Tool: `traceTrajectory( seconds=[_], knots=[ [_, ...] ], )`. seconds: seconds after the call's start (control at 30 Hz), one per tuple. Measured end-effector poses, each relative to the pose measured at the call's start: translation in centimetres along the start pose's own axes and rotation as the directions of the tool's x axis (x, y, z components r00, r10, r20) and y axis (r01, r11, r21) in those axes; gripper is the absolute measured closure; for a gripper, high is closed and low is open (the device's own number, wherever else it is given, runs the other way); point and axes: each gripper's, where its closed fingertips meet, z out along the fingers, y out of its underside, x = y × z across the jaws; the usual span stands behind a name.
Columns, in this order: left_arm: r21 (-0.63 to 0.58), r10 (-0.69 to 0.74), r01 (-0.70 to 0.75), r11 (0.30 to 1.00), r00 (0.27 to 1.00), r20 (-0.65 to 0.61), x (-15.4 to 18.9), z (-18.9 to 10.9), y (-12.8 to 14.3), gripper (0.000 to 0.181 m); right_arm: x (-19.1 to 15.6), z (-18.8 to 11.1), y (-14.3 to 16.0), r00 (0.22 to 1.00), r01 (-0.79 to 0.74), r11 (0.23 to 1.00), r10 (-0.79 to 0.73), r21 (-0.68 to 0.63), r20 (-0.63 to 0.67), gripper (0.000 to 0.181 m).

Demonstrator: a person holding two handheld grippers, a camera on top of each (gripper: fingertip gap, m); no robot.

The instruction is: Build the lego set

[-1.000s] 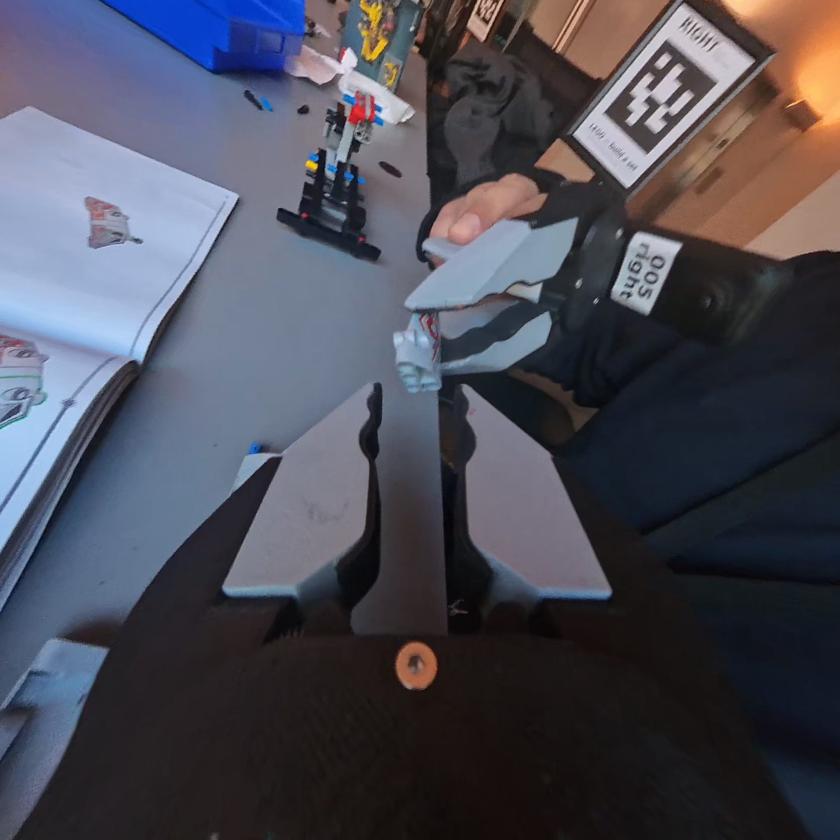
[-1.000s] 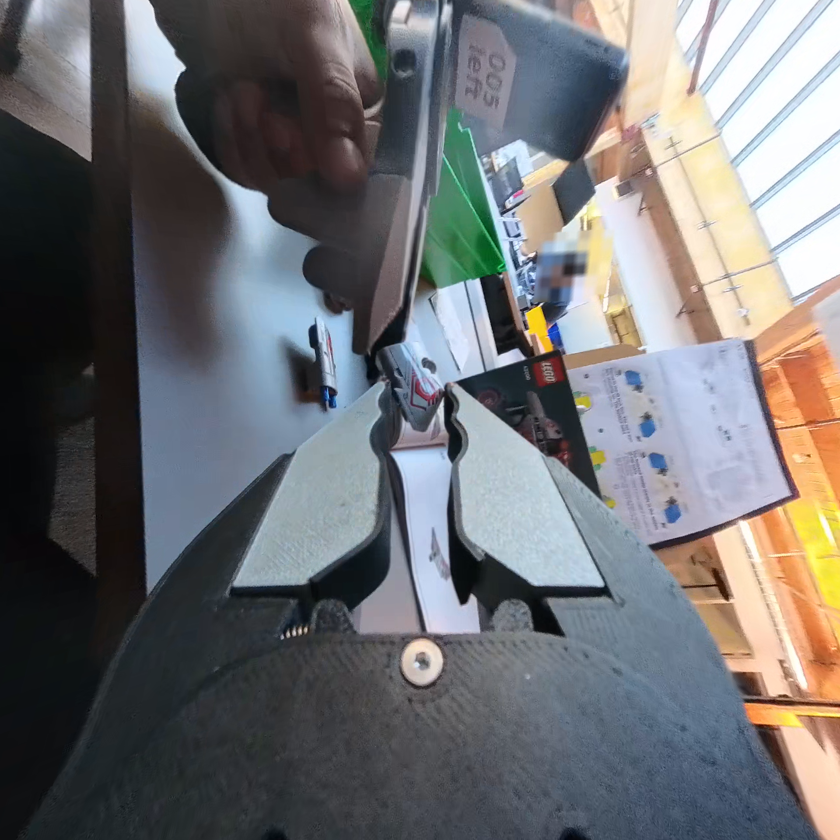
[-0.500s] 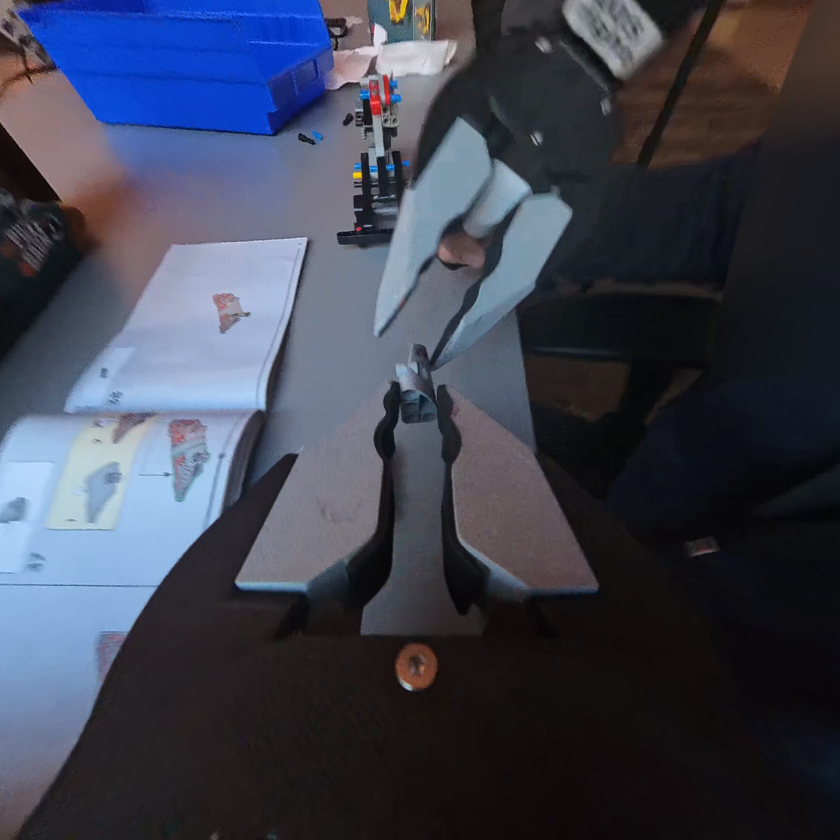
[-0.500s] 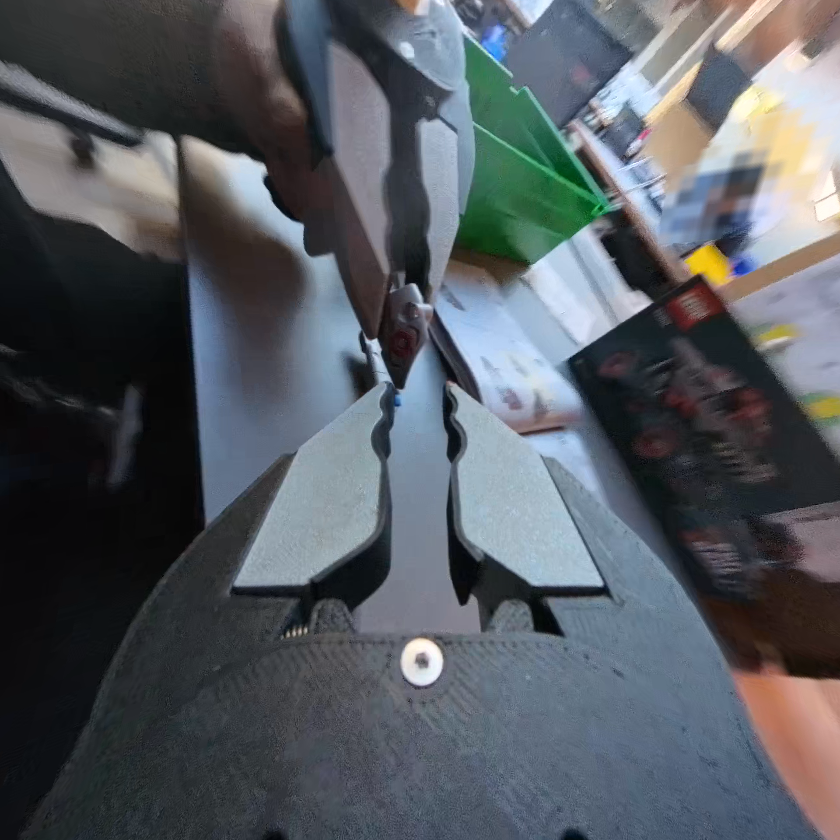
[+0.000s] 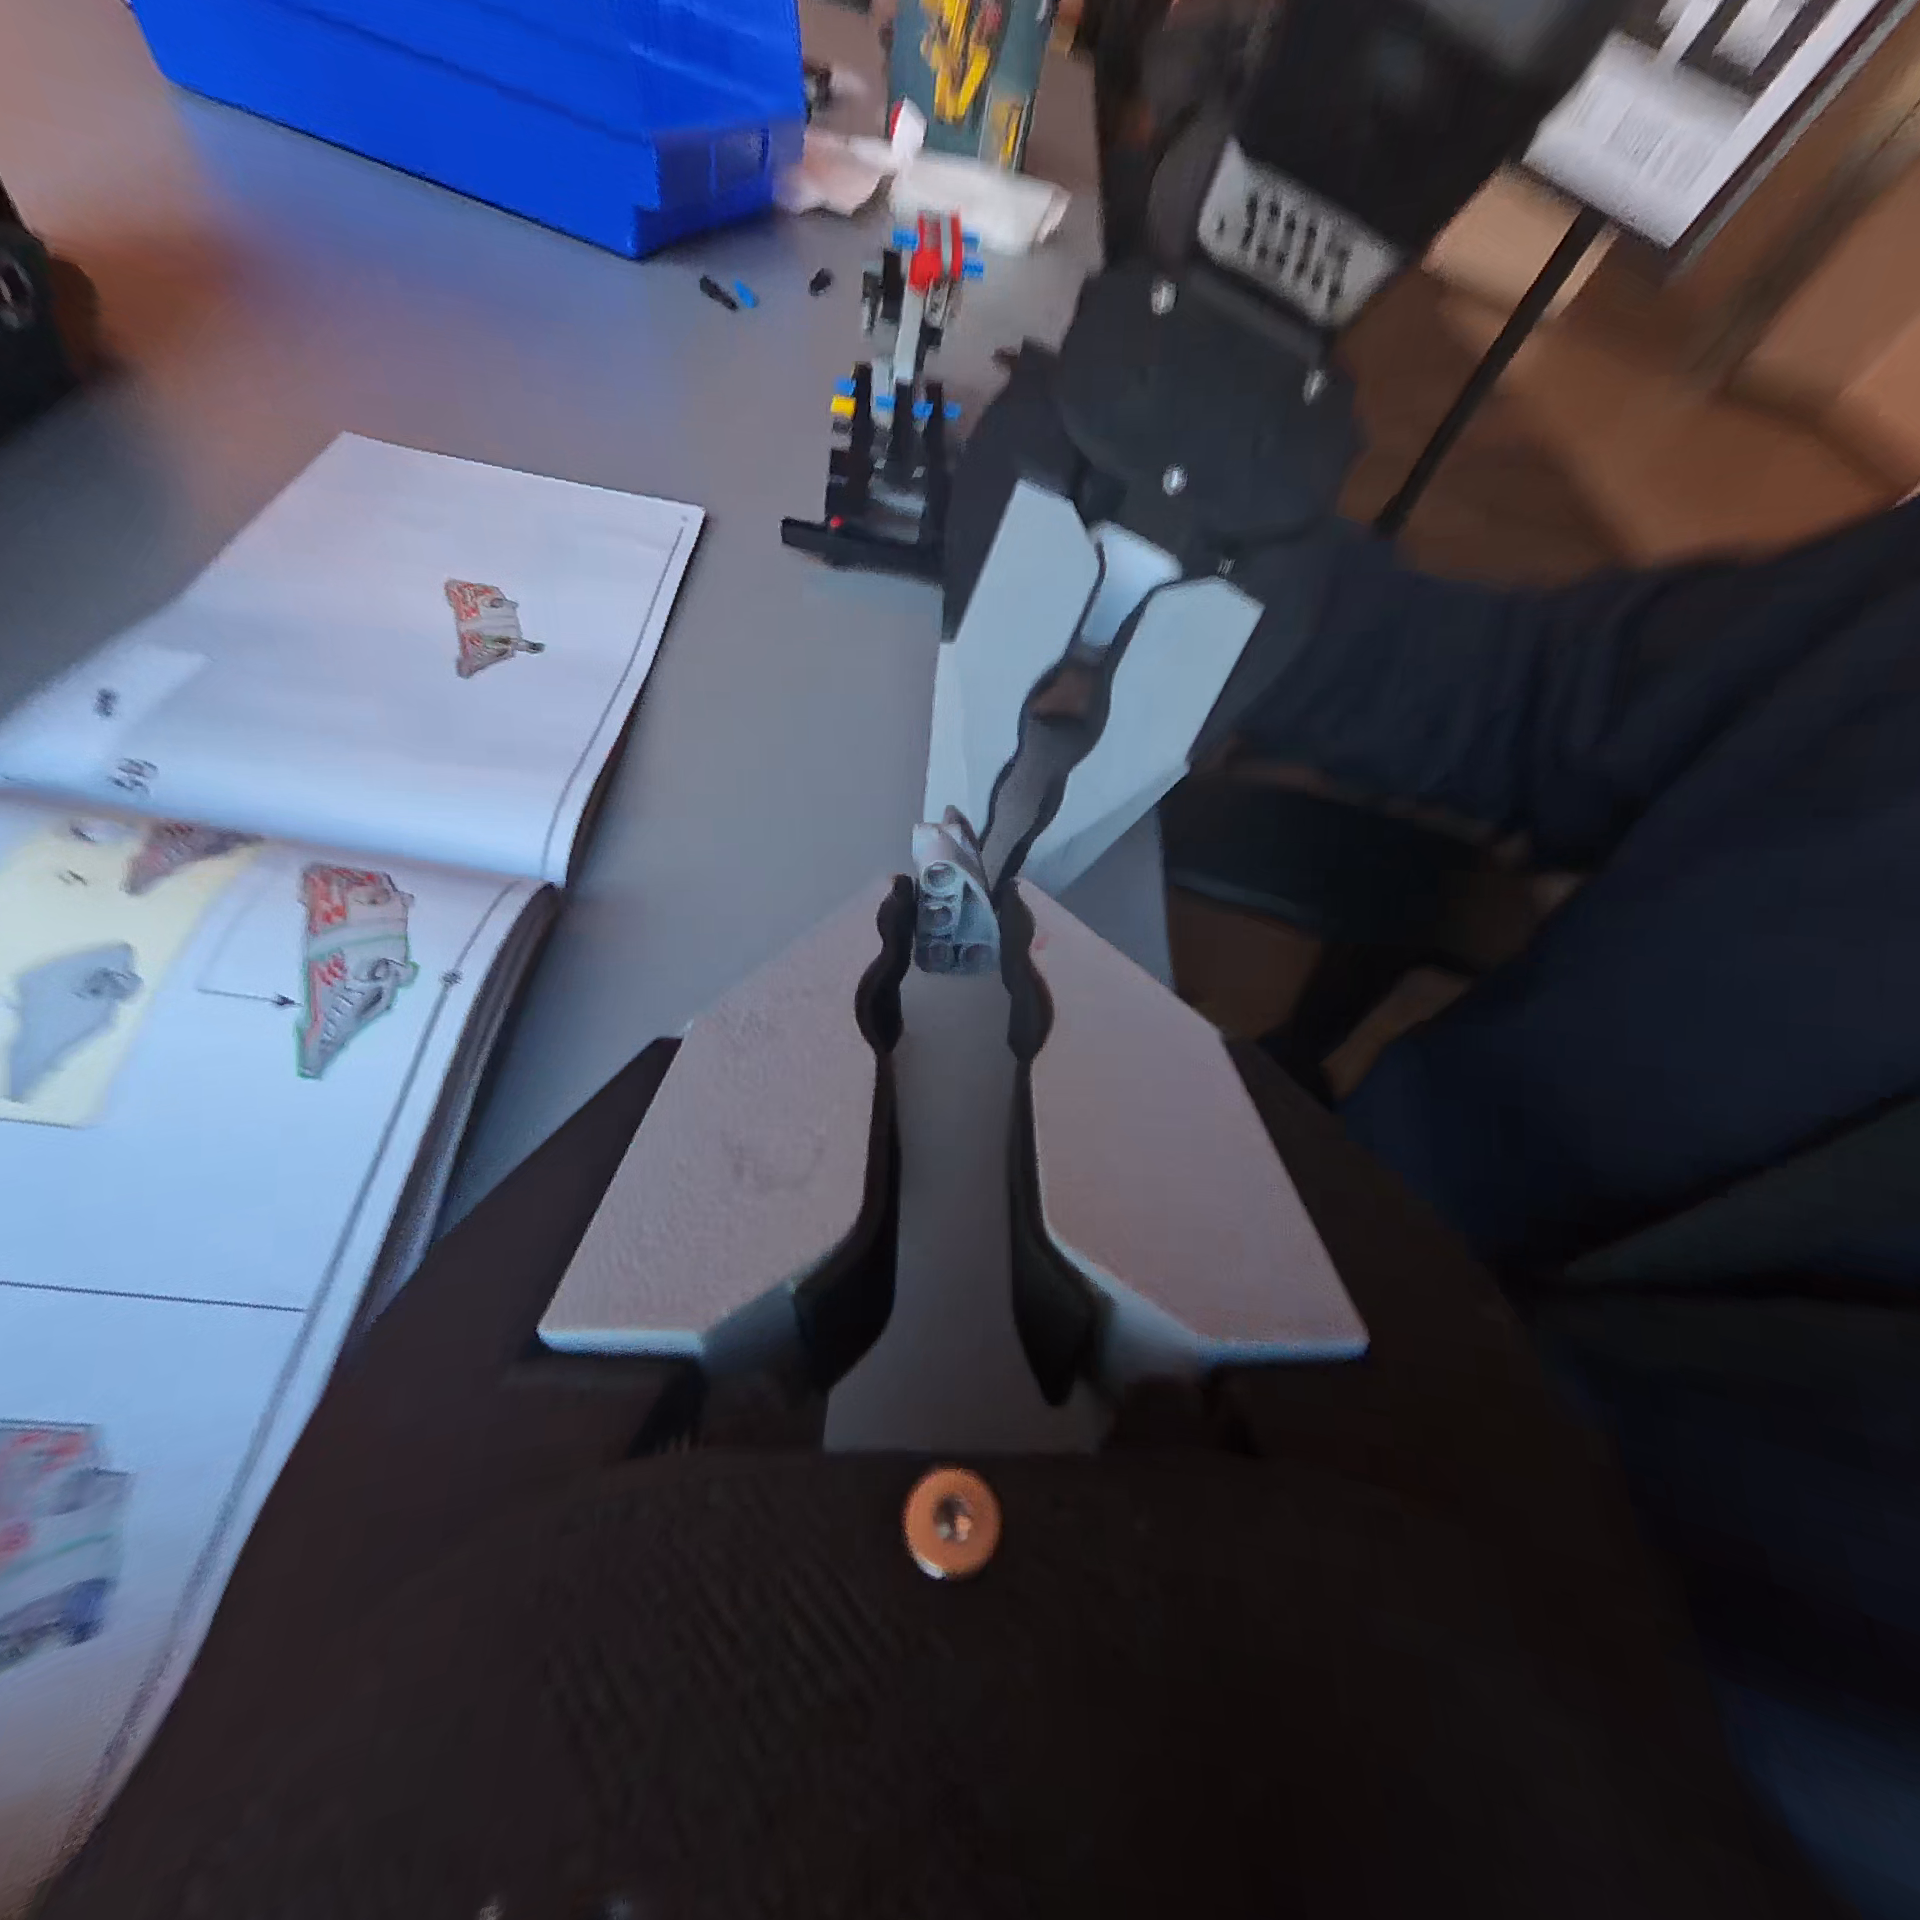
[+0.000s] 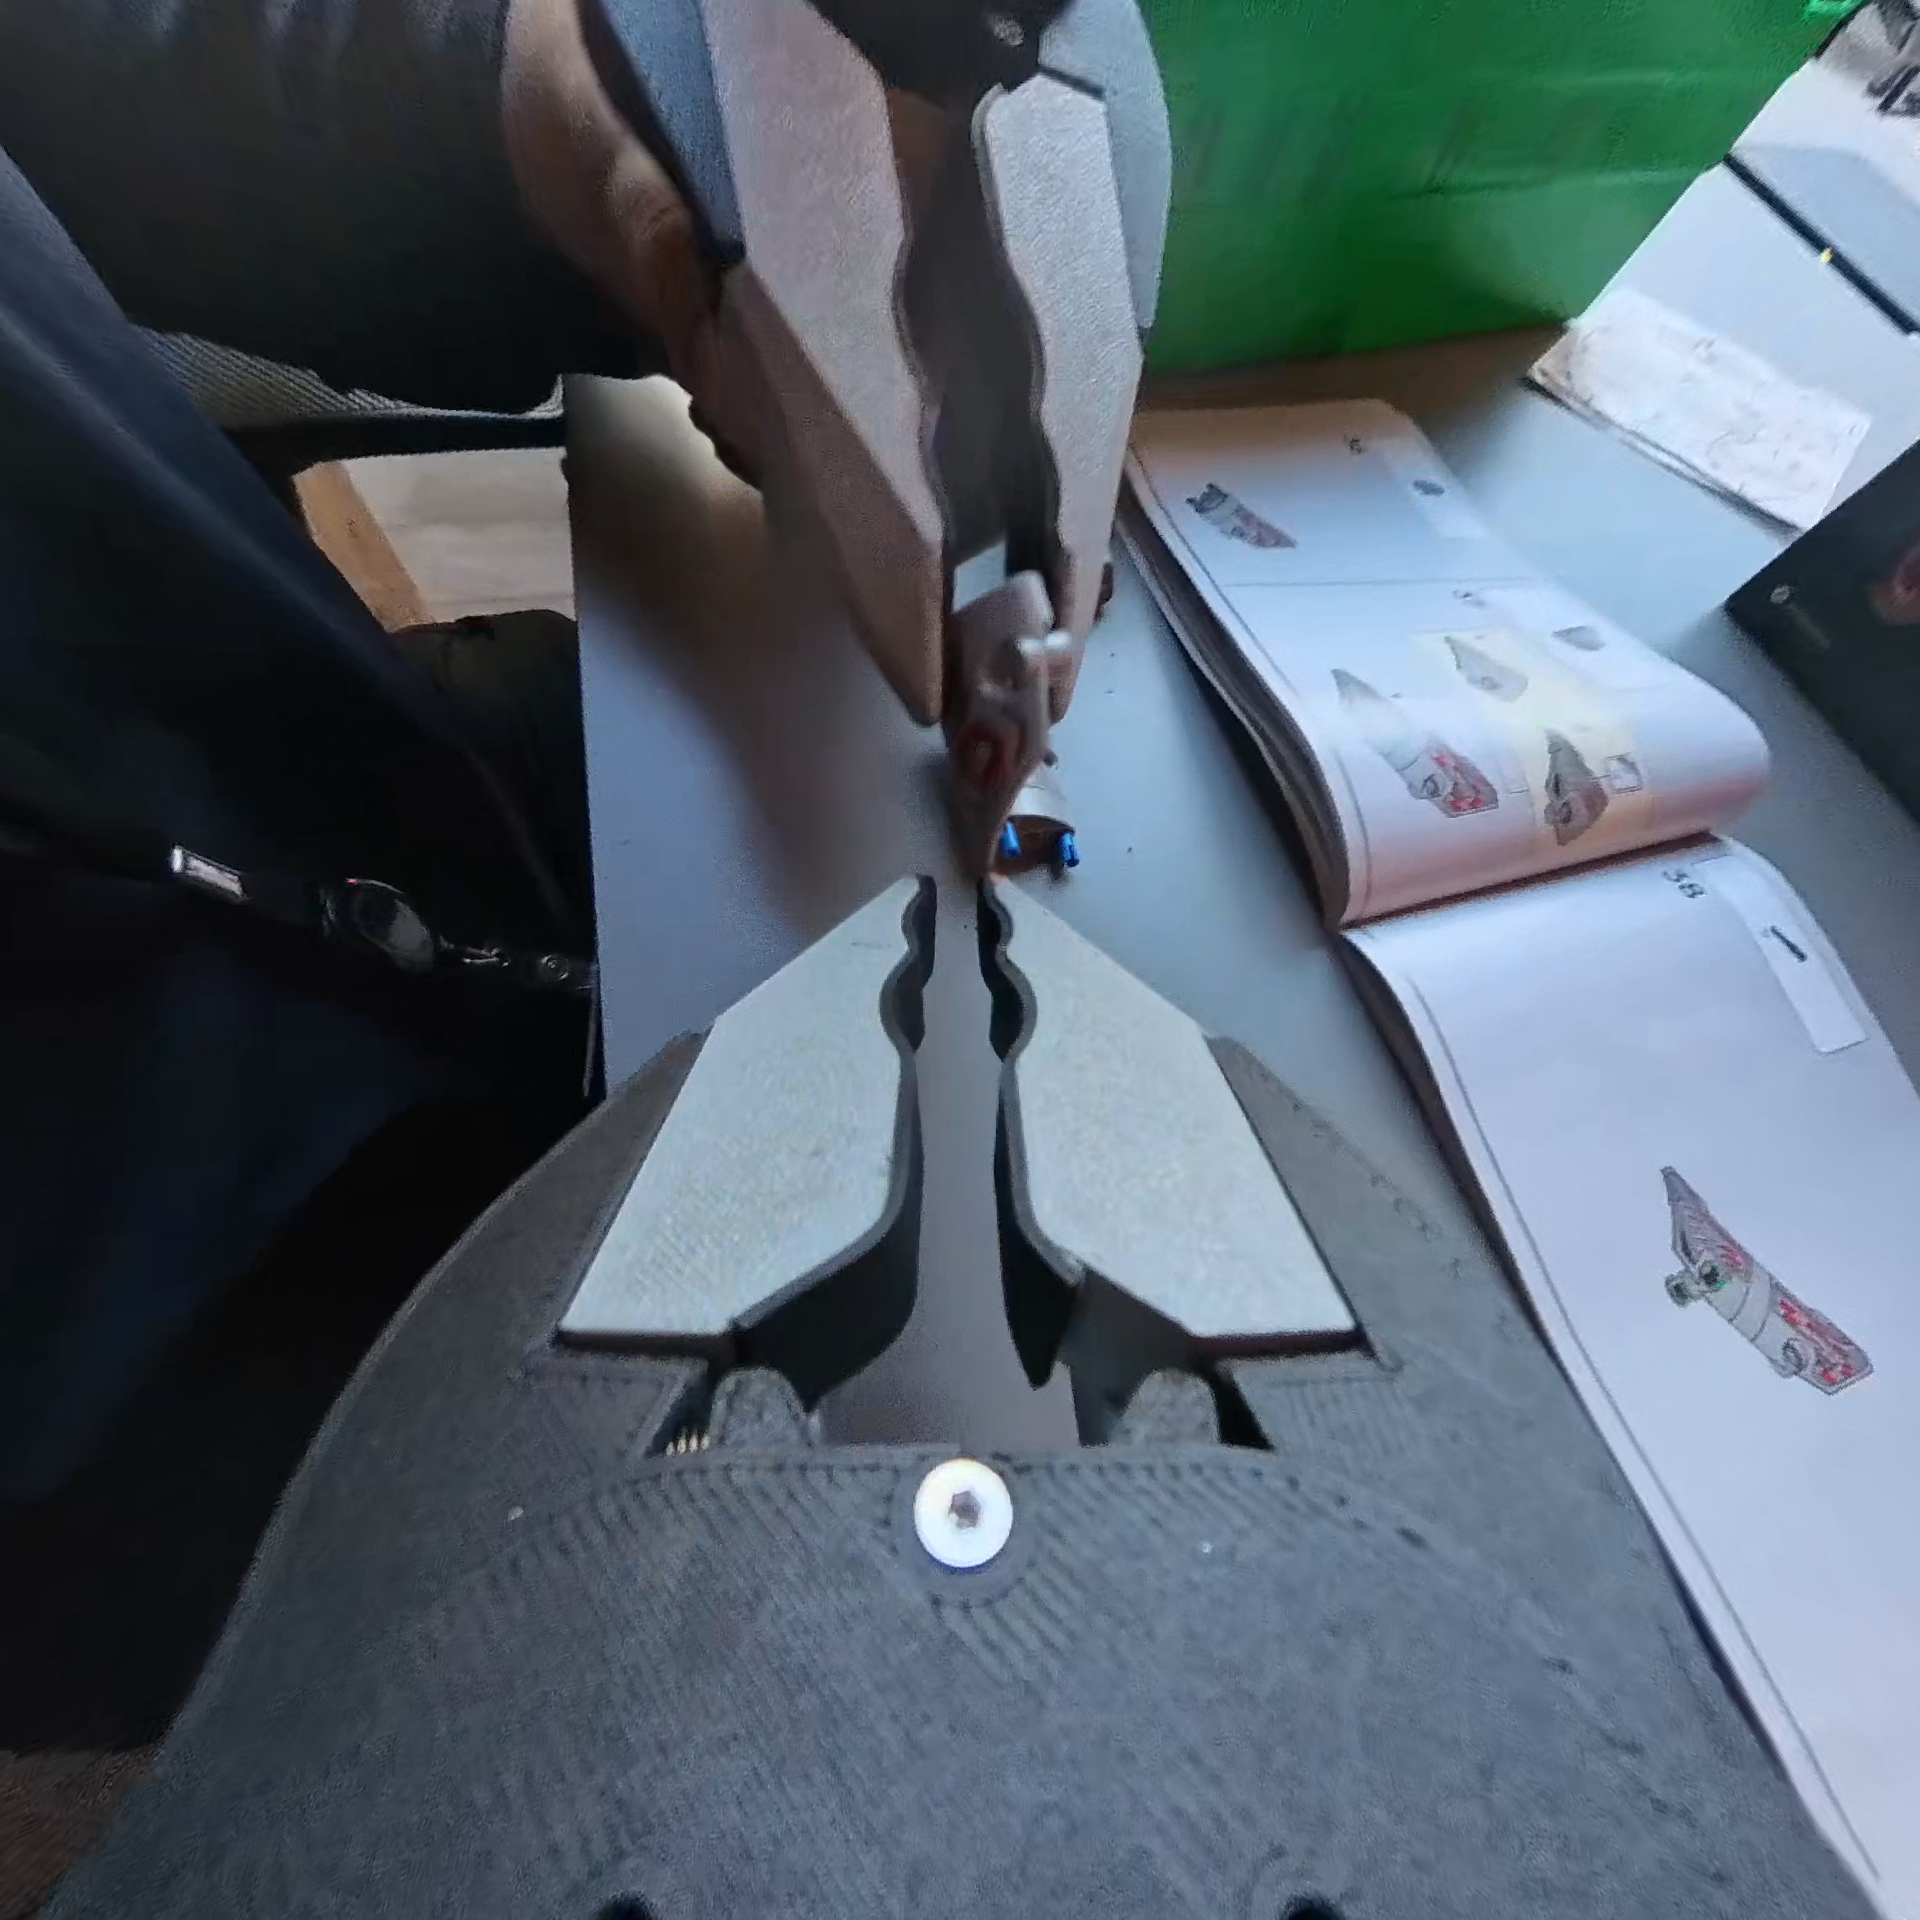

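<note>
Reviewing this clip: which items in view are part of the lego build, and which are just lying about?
In use:
- left hand-held gripper, shut on the grey lego piece
- right hand-held gripper, empty
- open instruction booklet
- partly built lego model
- small part with blue pins

Lying about:
- blue bin
- green bin
- black box

So on my desk right now: two grippers, my left gripper (image 5: 951, 914) and right gripper (image 6: 956, 896). One open instruction booklet (image 5: 343, 748), one blue bin (image 5: 499, 114) far left, one half-built lego model (image 5: 894, 416), one grey lego panel piece (image 5: 948, 899), and two or three loose pins (image 5: 732, 291), too blurry to count properly.
</note>
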Motion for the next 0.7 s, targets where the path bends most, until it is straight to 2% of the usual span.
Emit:
traceTrajectory(
  seconds=[0.1,0.3,0.4,0.57,0.7],
  knots=[
    [0.021,-0.058,0.059,0.998,0.998,-0.036,0.0,-0.1,0.1,0.168,0.0,-0.2,-0.7,0.999,-0.04,0.998,0.039,0.046,0.012,0.181],
    [-0.014,-0.022,0.022,1.0,0.999,-0.024,0.4,0.3,0.9,0.168,-0.1,-1.2,-2.6,0.979,-0.189,0.969,0.173,0.161,0.109,0.181],
    [-0.024,-0.024,0.023,0.999,0.999,-0.035,1.0,0.6,1.0,0.168,0.4,-0.9,-2.7,0.974,-0.22,0.963,0.208,0.157,0.088,0.181],
    [0.02,-0.016,0.016,1.0,1.0,0.019,0.5,0.3,0.6,0.168,0.2,-0.8,-2.6,0.972,-0.229,0.961,0.219,0.153,0.081,0.181],
    [0.014,-0.024,0.024,1.0,1.0,0.017,0.6,0.3,0.7,0.168,0.2,-1.2,-3.5,0.964,-0.259,0.944,0.24,0.205,0.115,0.178]
  ],
)
